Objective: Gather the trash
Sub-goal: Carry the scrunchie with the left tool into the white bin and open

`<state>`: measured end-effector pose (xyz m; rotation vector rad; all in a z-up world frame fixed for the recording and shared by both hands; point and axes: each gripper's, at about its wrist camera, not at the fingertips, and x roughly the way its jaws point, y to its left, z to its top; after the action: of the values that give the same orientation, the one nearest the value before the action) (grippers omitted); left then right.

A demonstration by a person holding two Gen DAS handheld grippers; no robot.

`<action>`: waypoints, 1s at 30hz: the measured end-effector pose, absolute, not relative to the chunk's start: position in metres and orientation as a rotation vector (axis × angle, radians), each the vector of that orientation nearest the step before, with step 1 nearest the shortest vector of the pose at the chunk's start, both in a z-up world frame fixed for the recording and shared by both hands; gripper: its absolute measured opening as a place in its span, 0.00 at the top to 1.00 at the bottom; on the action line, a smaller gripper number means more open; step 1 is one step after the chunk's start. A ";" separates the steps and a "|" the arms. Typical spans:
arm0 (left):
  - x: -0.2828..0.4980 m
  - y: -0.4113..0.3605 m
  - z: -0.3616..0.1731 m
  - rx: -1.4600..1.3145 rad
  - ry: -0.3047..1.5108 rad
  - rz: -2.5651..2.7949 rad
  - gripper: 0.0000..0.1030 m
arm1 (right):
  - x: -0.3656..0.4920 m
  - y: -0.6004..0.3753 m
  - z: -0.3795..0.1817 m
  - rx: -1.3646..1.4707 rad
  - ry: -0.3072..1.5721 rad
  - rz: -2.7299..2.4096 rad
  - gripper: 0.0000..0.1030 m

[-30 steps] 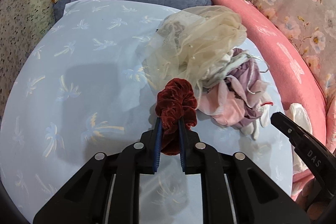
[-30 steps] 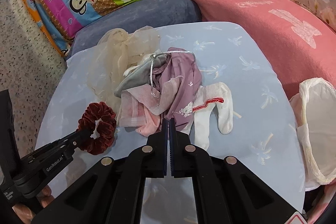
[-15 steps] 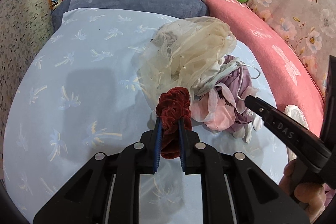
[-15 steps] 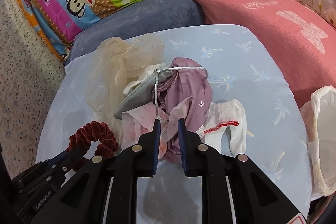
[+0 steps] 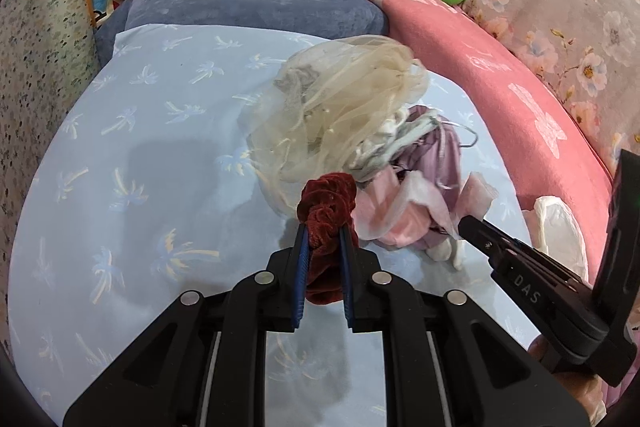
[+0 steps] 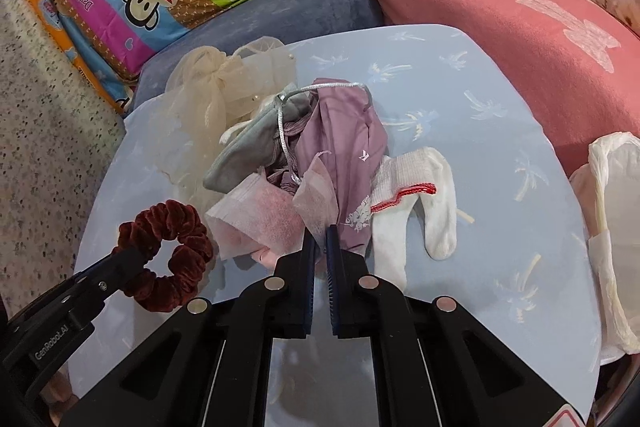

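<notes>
The left gripper (image 5: 323,227) has its jaws closed on the dark red velvet scrunchie (image 6: 166,253), held just left of the heap. The right gripper (image 6: 319,229) sits at the heap's near edge, jaws narrowed to a slit around a flap of the pink non-woven tissue (image 6: 262,223); whether they pinch it I cannot tell. The open white plastic bag (image 6: 612,227) lies off the bench's right edge, so the right gripper is nearer to it.

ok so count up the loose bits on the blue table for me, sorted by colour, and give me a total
Dark red: 1, the velvet scrunchie in the left tongs
Cream: 1, the gauze fabric
Grey: 1, the cloth
Purple: 1, the garment
Pink: 1, the tissue sheet at the right tongs
White: 1, the glove
Total: 6
</notes>
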<state>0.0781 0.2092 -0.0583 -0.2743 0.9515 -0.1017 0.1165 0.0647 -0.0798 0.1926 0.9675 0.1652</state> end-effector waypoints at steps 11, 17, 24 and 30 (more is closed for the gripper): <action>0.066 0.165 -0.021 -0.228 0.884 -0.185 0.86 | 0.075 0.014 -0.010 0.235 0.809 0.145 0.95; 0.064 0.128 -0.002 -0.187 0.852 -0.259 0.86 | 0.056 -0.029 0.020 0.247 0.737 0.084 0.95; 0.068 0.069 0.019 -0.121 0.823 -0.370 0.86 | 0.036 -0.093 0.049 0.287 0.656 -0.013 0.95; 0.075 0.021 0.029 -0.085 0.819 -0.463 0.86 | 0.024 -0.147 0.063 0.303 0.612 -0.095 0.95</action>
<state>0.0751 0.0213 0.0288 -0.0847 0.8192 -0.4632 0.0239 -0.1468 0.0631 0.3025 0.6120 -0.0953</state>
